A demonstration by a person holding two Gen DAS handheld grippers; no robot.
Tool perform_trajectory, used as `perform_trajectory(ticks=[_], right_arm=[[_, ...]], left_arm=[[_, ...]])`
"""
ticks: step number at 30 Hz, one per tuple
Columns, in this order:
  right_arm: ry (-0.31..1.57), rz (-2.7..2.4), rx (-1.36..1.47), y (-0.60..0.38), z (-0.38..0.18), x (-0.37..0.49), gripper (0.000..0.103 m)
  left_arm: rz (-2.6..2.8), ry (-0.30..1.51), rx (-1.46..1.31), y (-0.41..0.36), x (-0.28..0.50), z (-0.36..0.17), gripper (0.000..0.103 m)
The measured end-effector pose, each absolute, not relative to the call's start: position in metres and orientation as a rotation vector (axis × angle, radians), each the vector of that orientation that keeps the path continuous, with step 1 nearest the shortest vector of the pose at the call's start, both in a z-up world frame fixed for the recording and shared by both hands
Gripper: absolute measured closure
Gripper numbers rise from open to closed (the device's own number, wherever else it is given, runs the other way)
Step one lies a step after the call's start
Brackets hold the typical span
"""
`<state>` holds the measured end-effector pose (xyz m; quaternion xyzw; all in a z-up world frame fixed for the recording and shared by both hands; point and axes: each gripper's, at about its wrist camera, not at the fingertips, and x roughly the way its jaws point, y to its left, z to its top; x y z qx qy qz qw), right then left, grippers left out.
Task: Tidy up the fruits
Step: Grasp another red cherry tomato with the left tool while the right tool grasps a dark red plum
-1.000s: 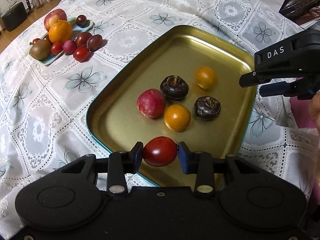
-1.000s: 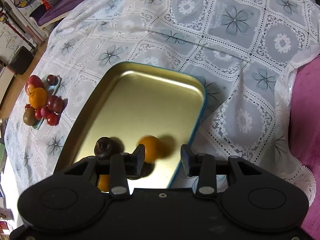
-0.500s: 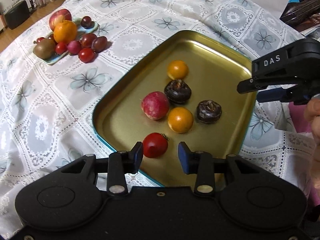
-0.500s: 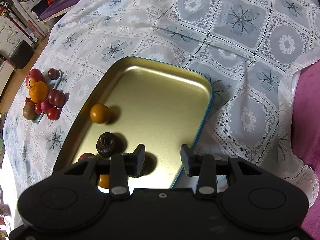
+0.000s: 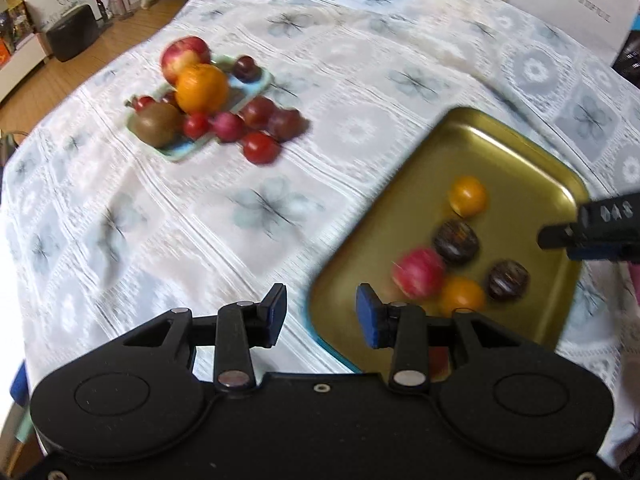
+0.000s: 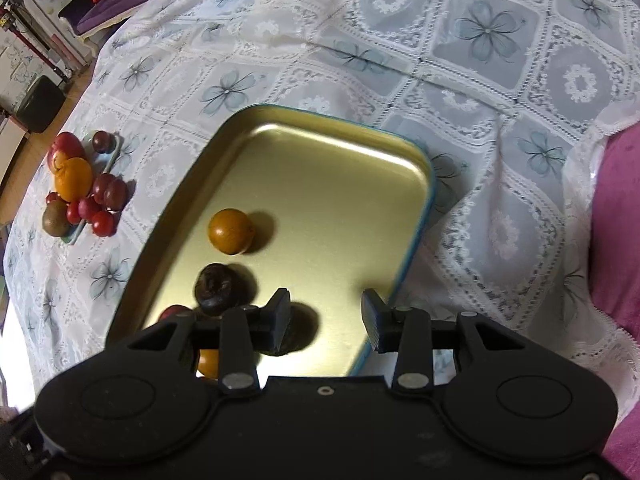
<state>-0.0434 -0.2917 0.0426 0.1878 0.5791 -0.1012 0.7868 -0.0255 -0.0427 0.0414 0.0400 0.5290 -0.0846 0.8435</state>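
Note:
A gold tray (image 5: 504,148) (image 6: 320,152) lies on the tablecloth. It holds two small orange fruits (image 5: 468,196) (image 6: 231,231), two dark water chestnuts (image 5: 456,242) (image 6: 219,289) and a pink-red fruit (image 5: 418,272). A small pale-green dish (image 5: 180,152) (image 6: 110,156) with an apple, an orange (image 5: 201,88), a kiwi and small red fruits sits to the left. My left gripper (image 5: 321,313) is open and empty over the tray's left edge. My right gripper (image 6: 326,320) is open and empty over the tray's near right part; it also shows in the left wrist view (image 5: 592,228).
A white lace tablecloth (image 6: 480,80) covers the round table. A magenta cloth (image 6: 616,220) lies at the right edge. A white box with lettering (image 5: 576,0) stands at the back. Wooden floor and furniture lie beyond the table's left side.
My left gripper let go of the red tomato into the tray, then swung left toward the dish. One orange fruit rolled across the tray. The right gripper barely moved.

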Motion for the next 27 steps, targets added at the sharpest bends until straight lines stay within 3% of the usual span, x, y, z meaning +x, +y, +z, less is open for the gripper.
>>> perform_trajectory(ticks=[9,27], right_arm=[[1.260,-0.111,0.361,-0.251,0.054,-0.003,0.061],[1.253,-0.026,0.222,-0.209,0.056,0.081,0.061]], left_arm=[[-0.180,1.190,0.011,0.001,0.053,0.038,0.057],[-0.243,1.205,0.136,-0.020,0.150,-0.021,0.057]])
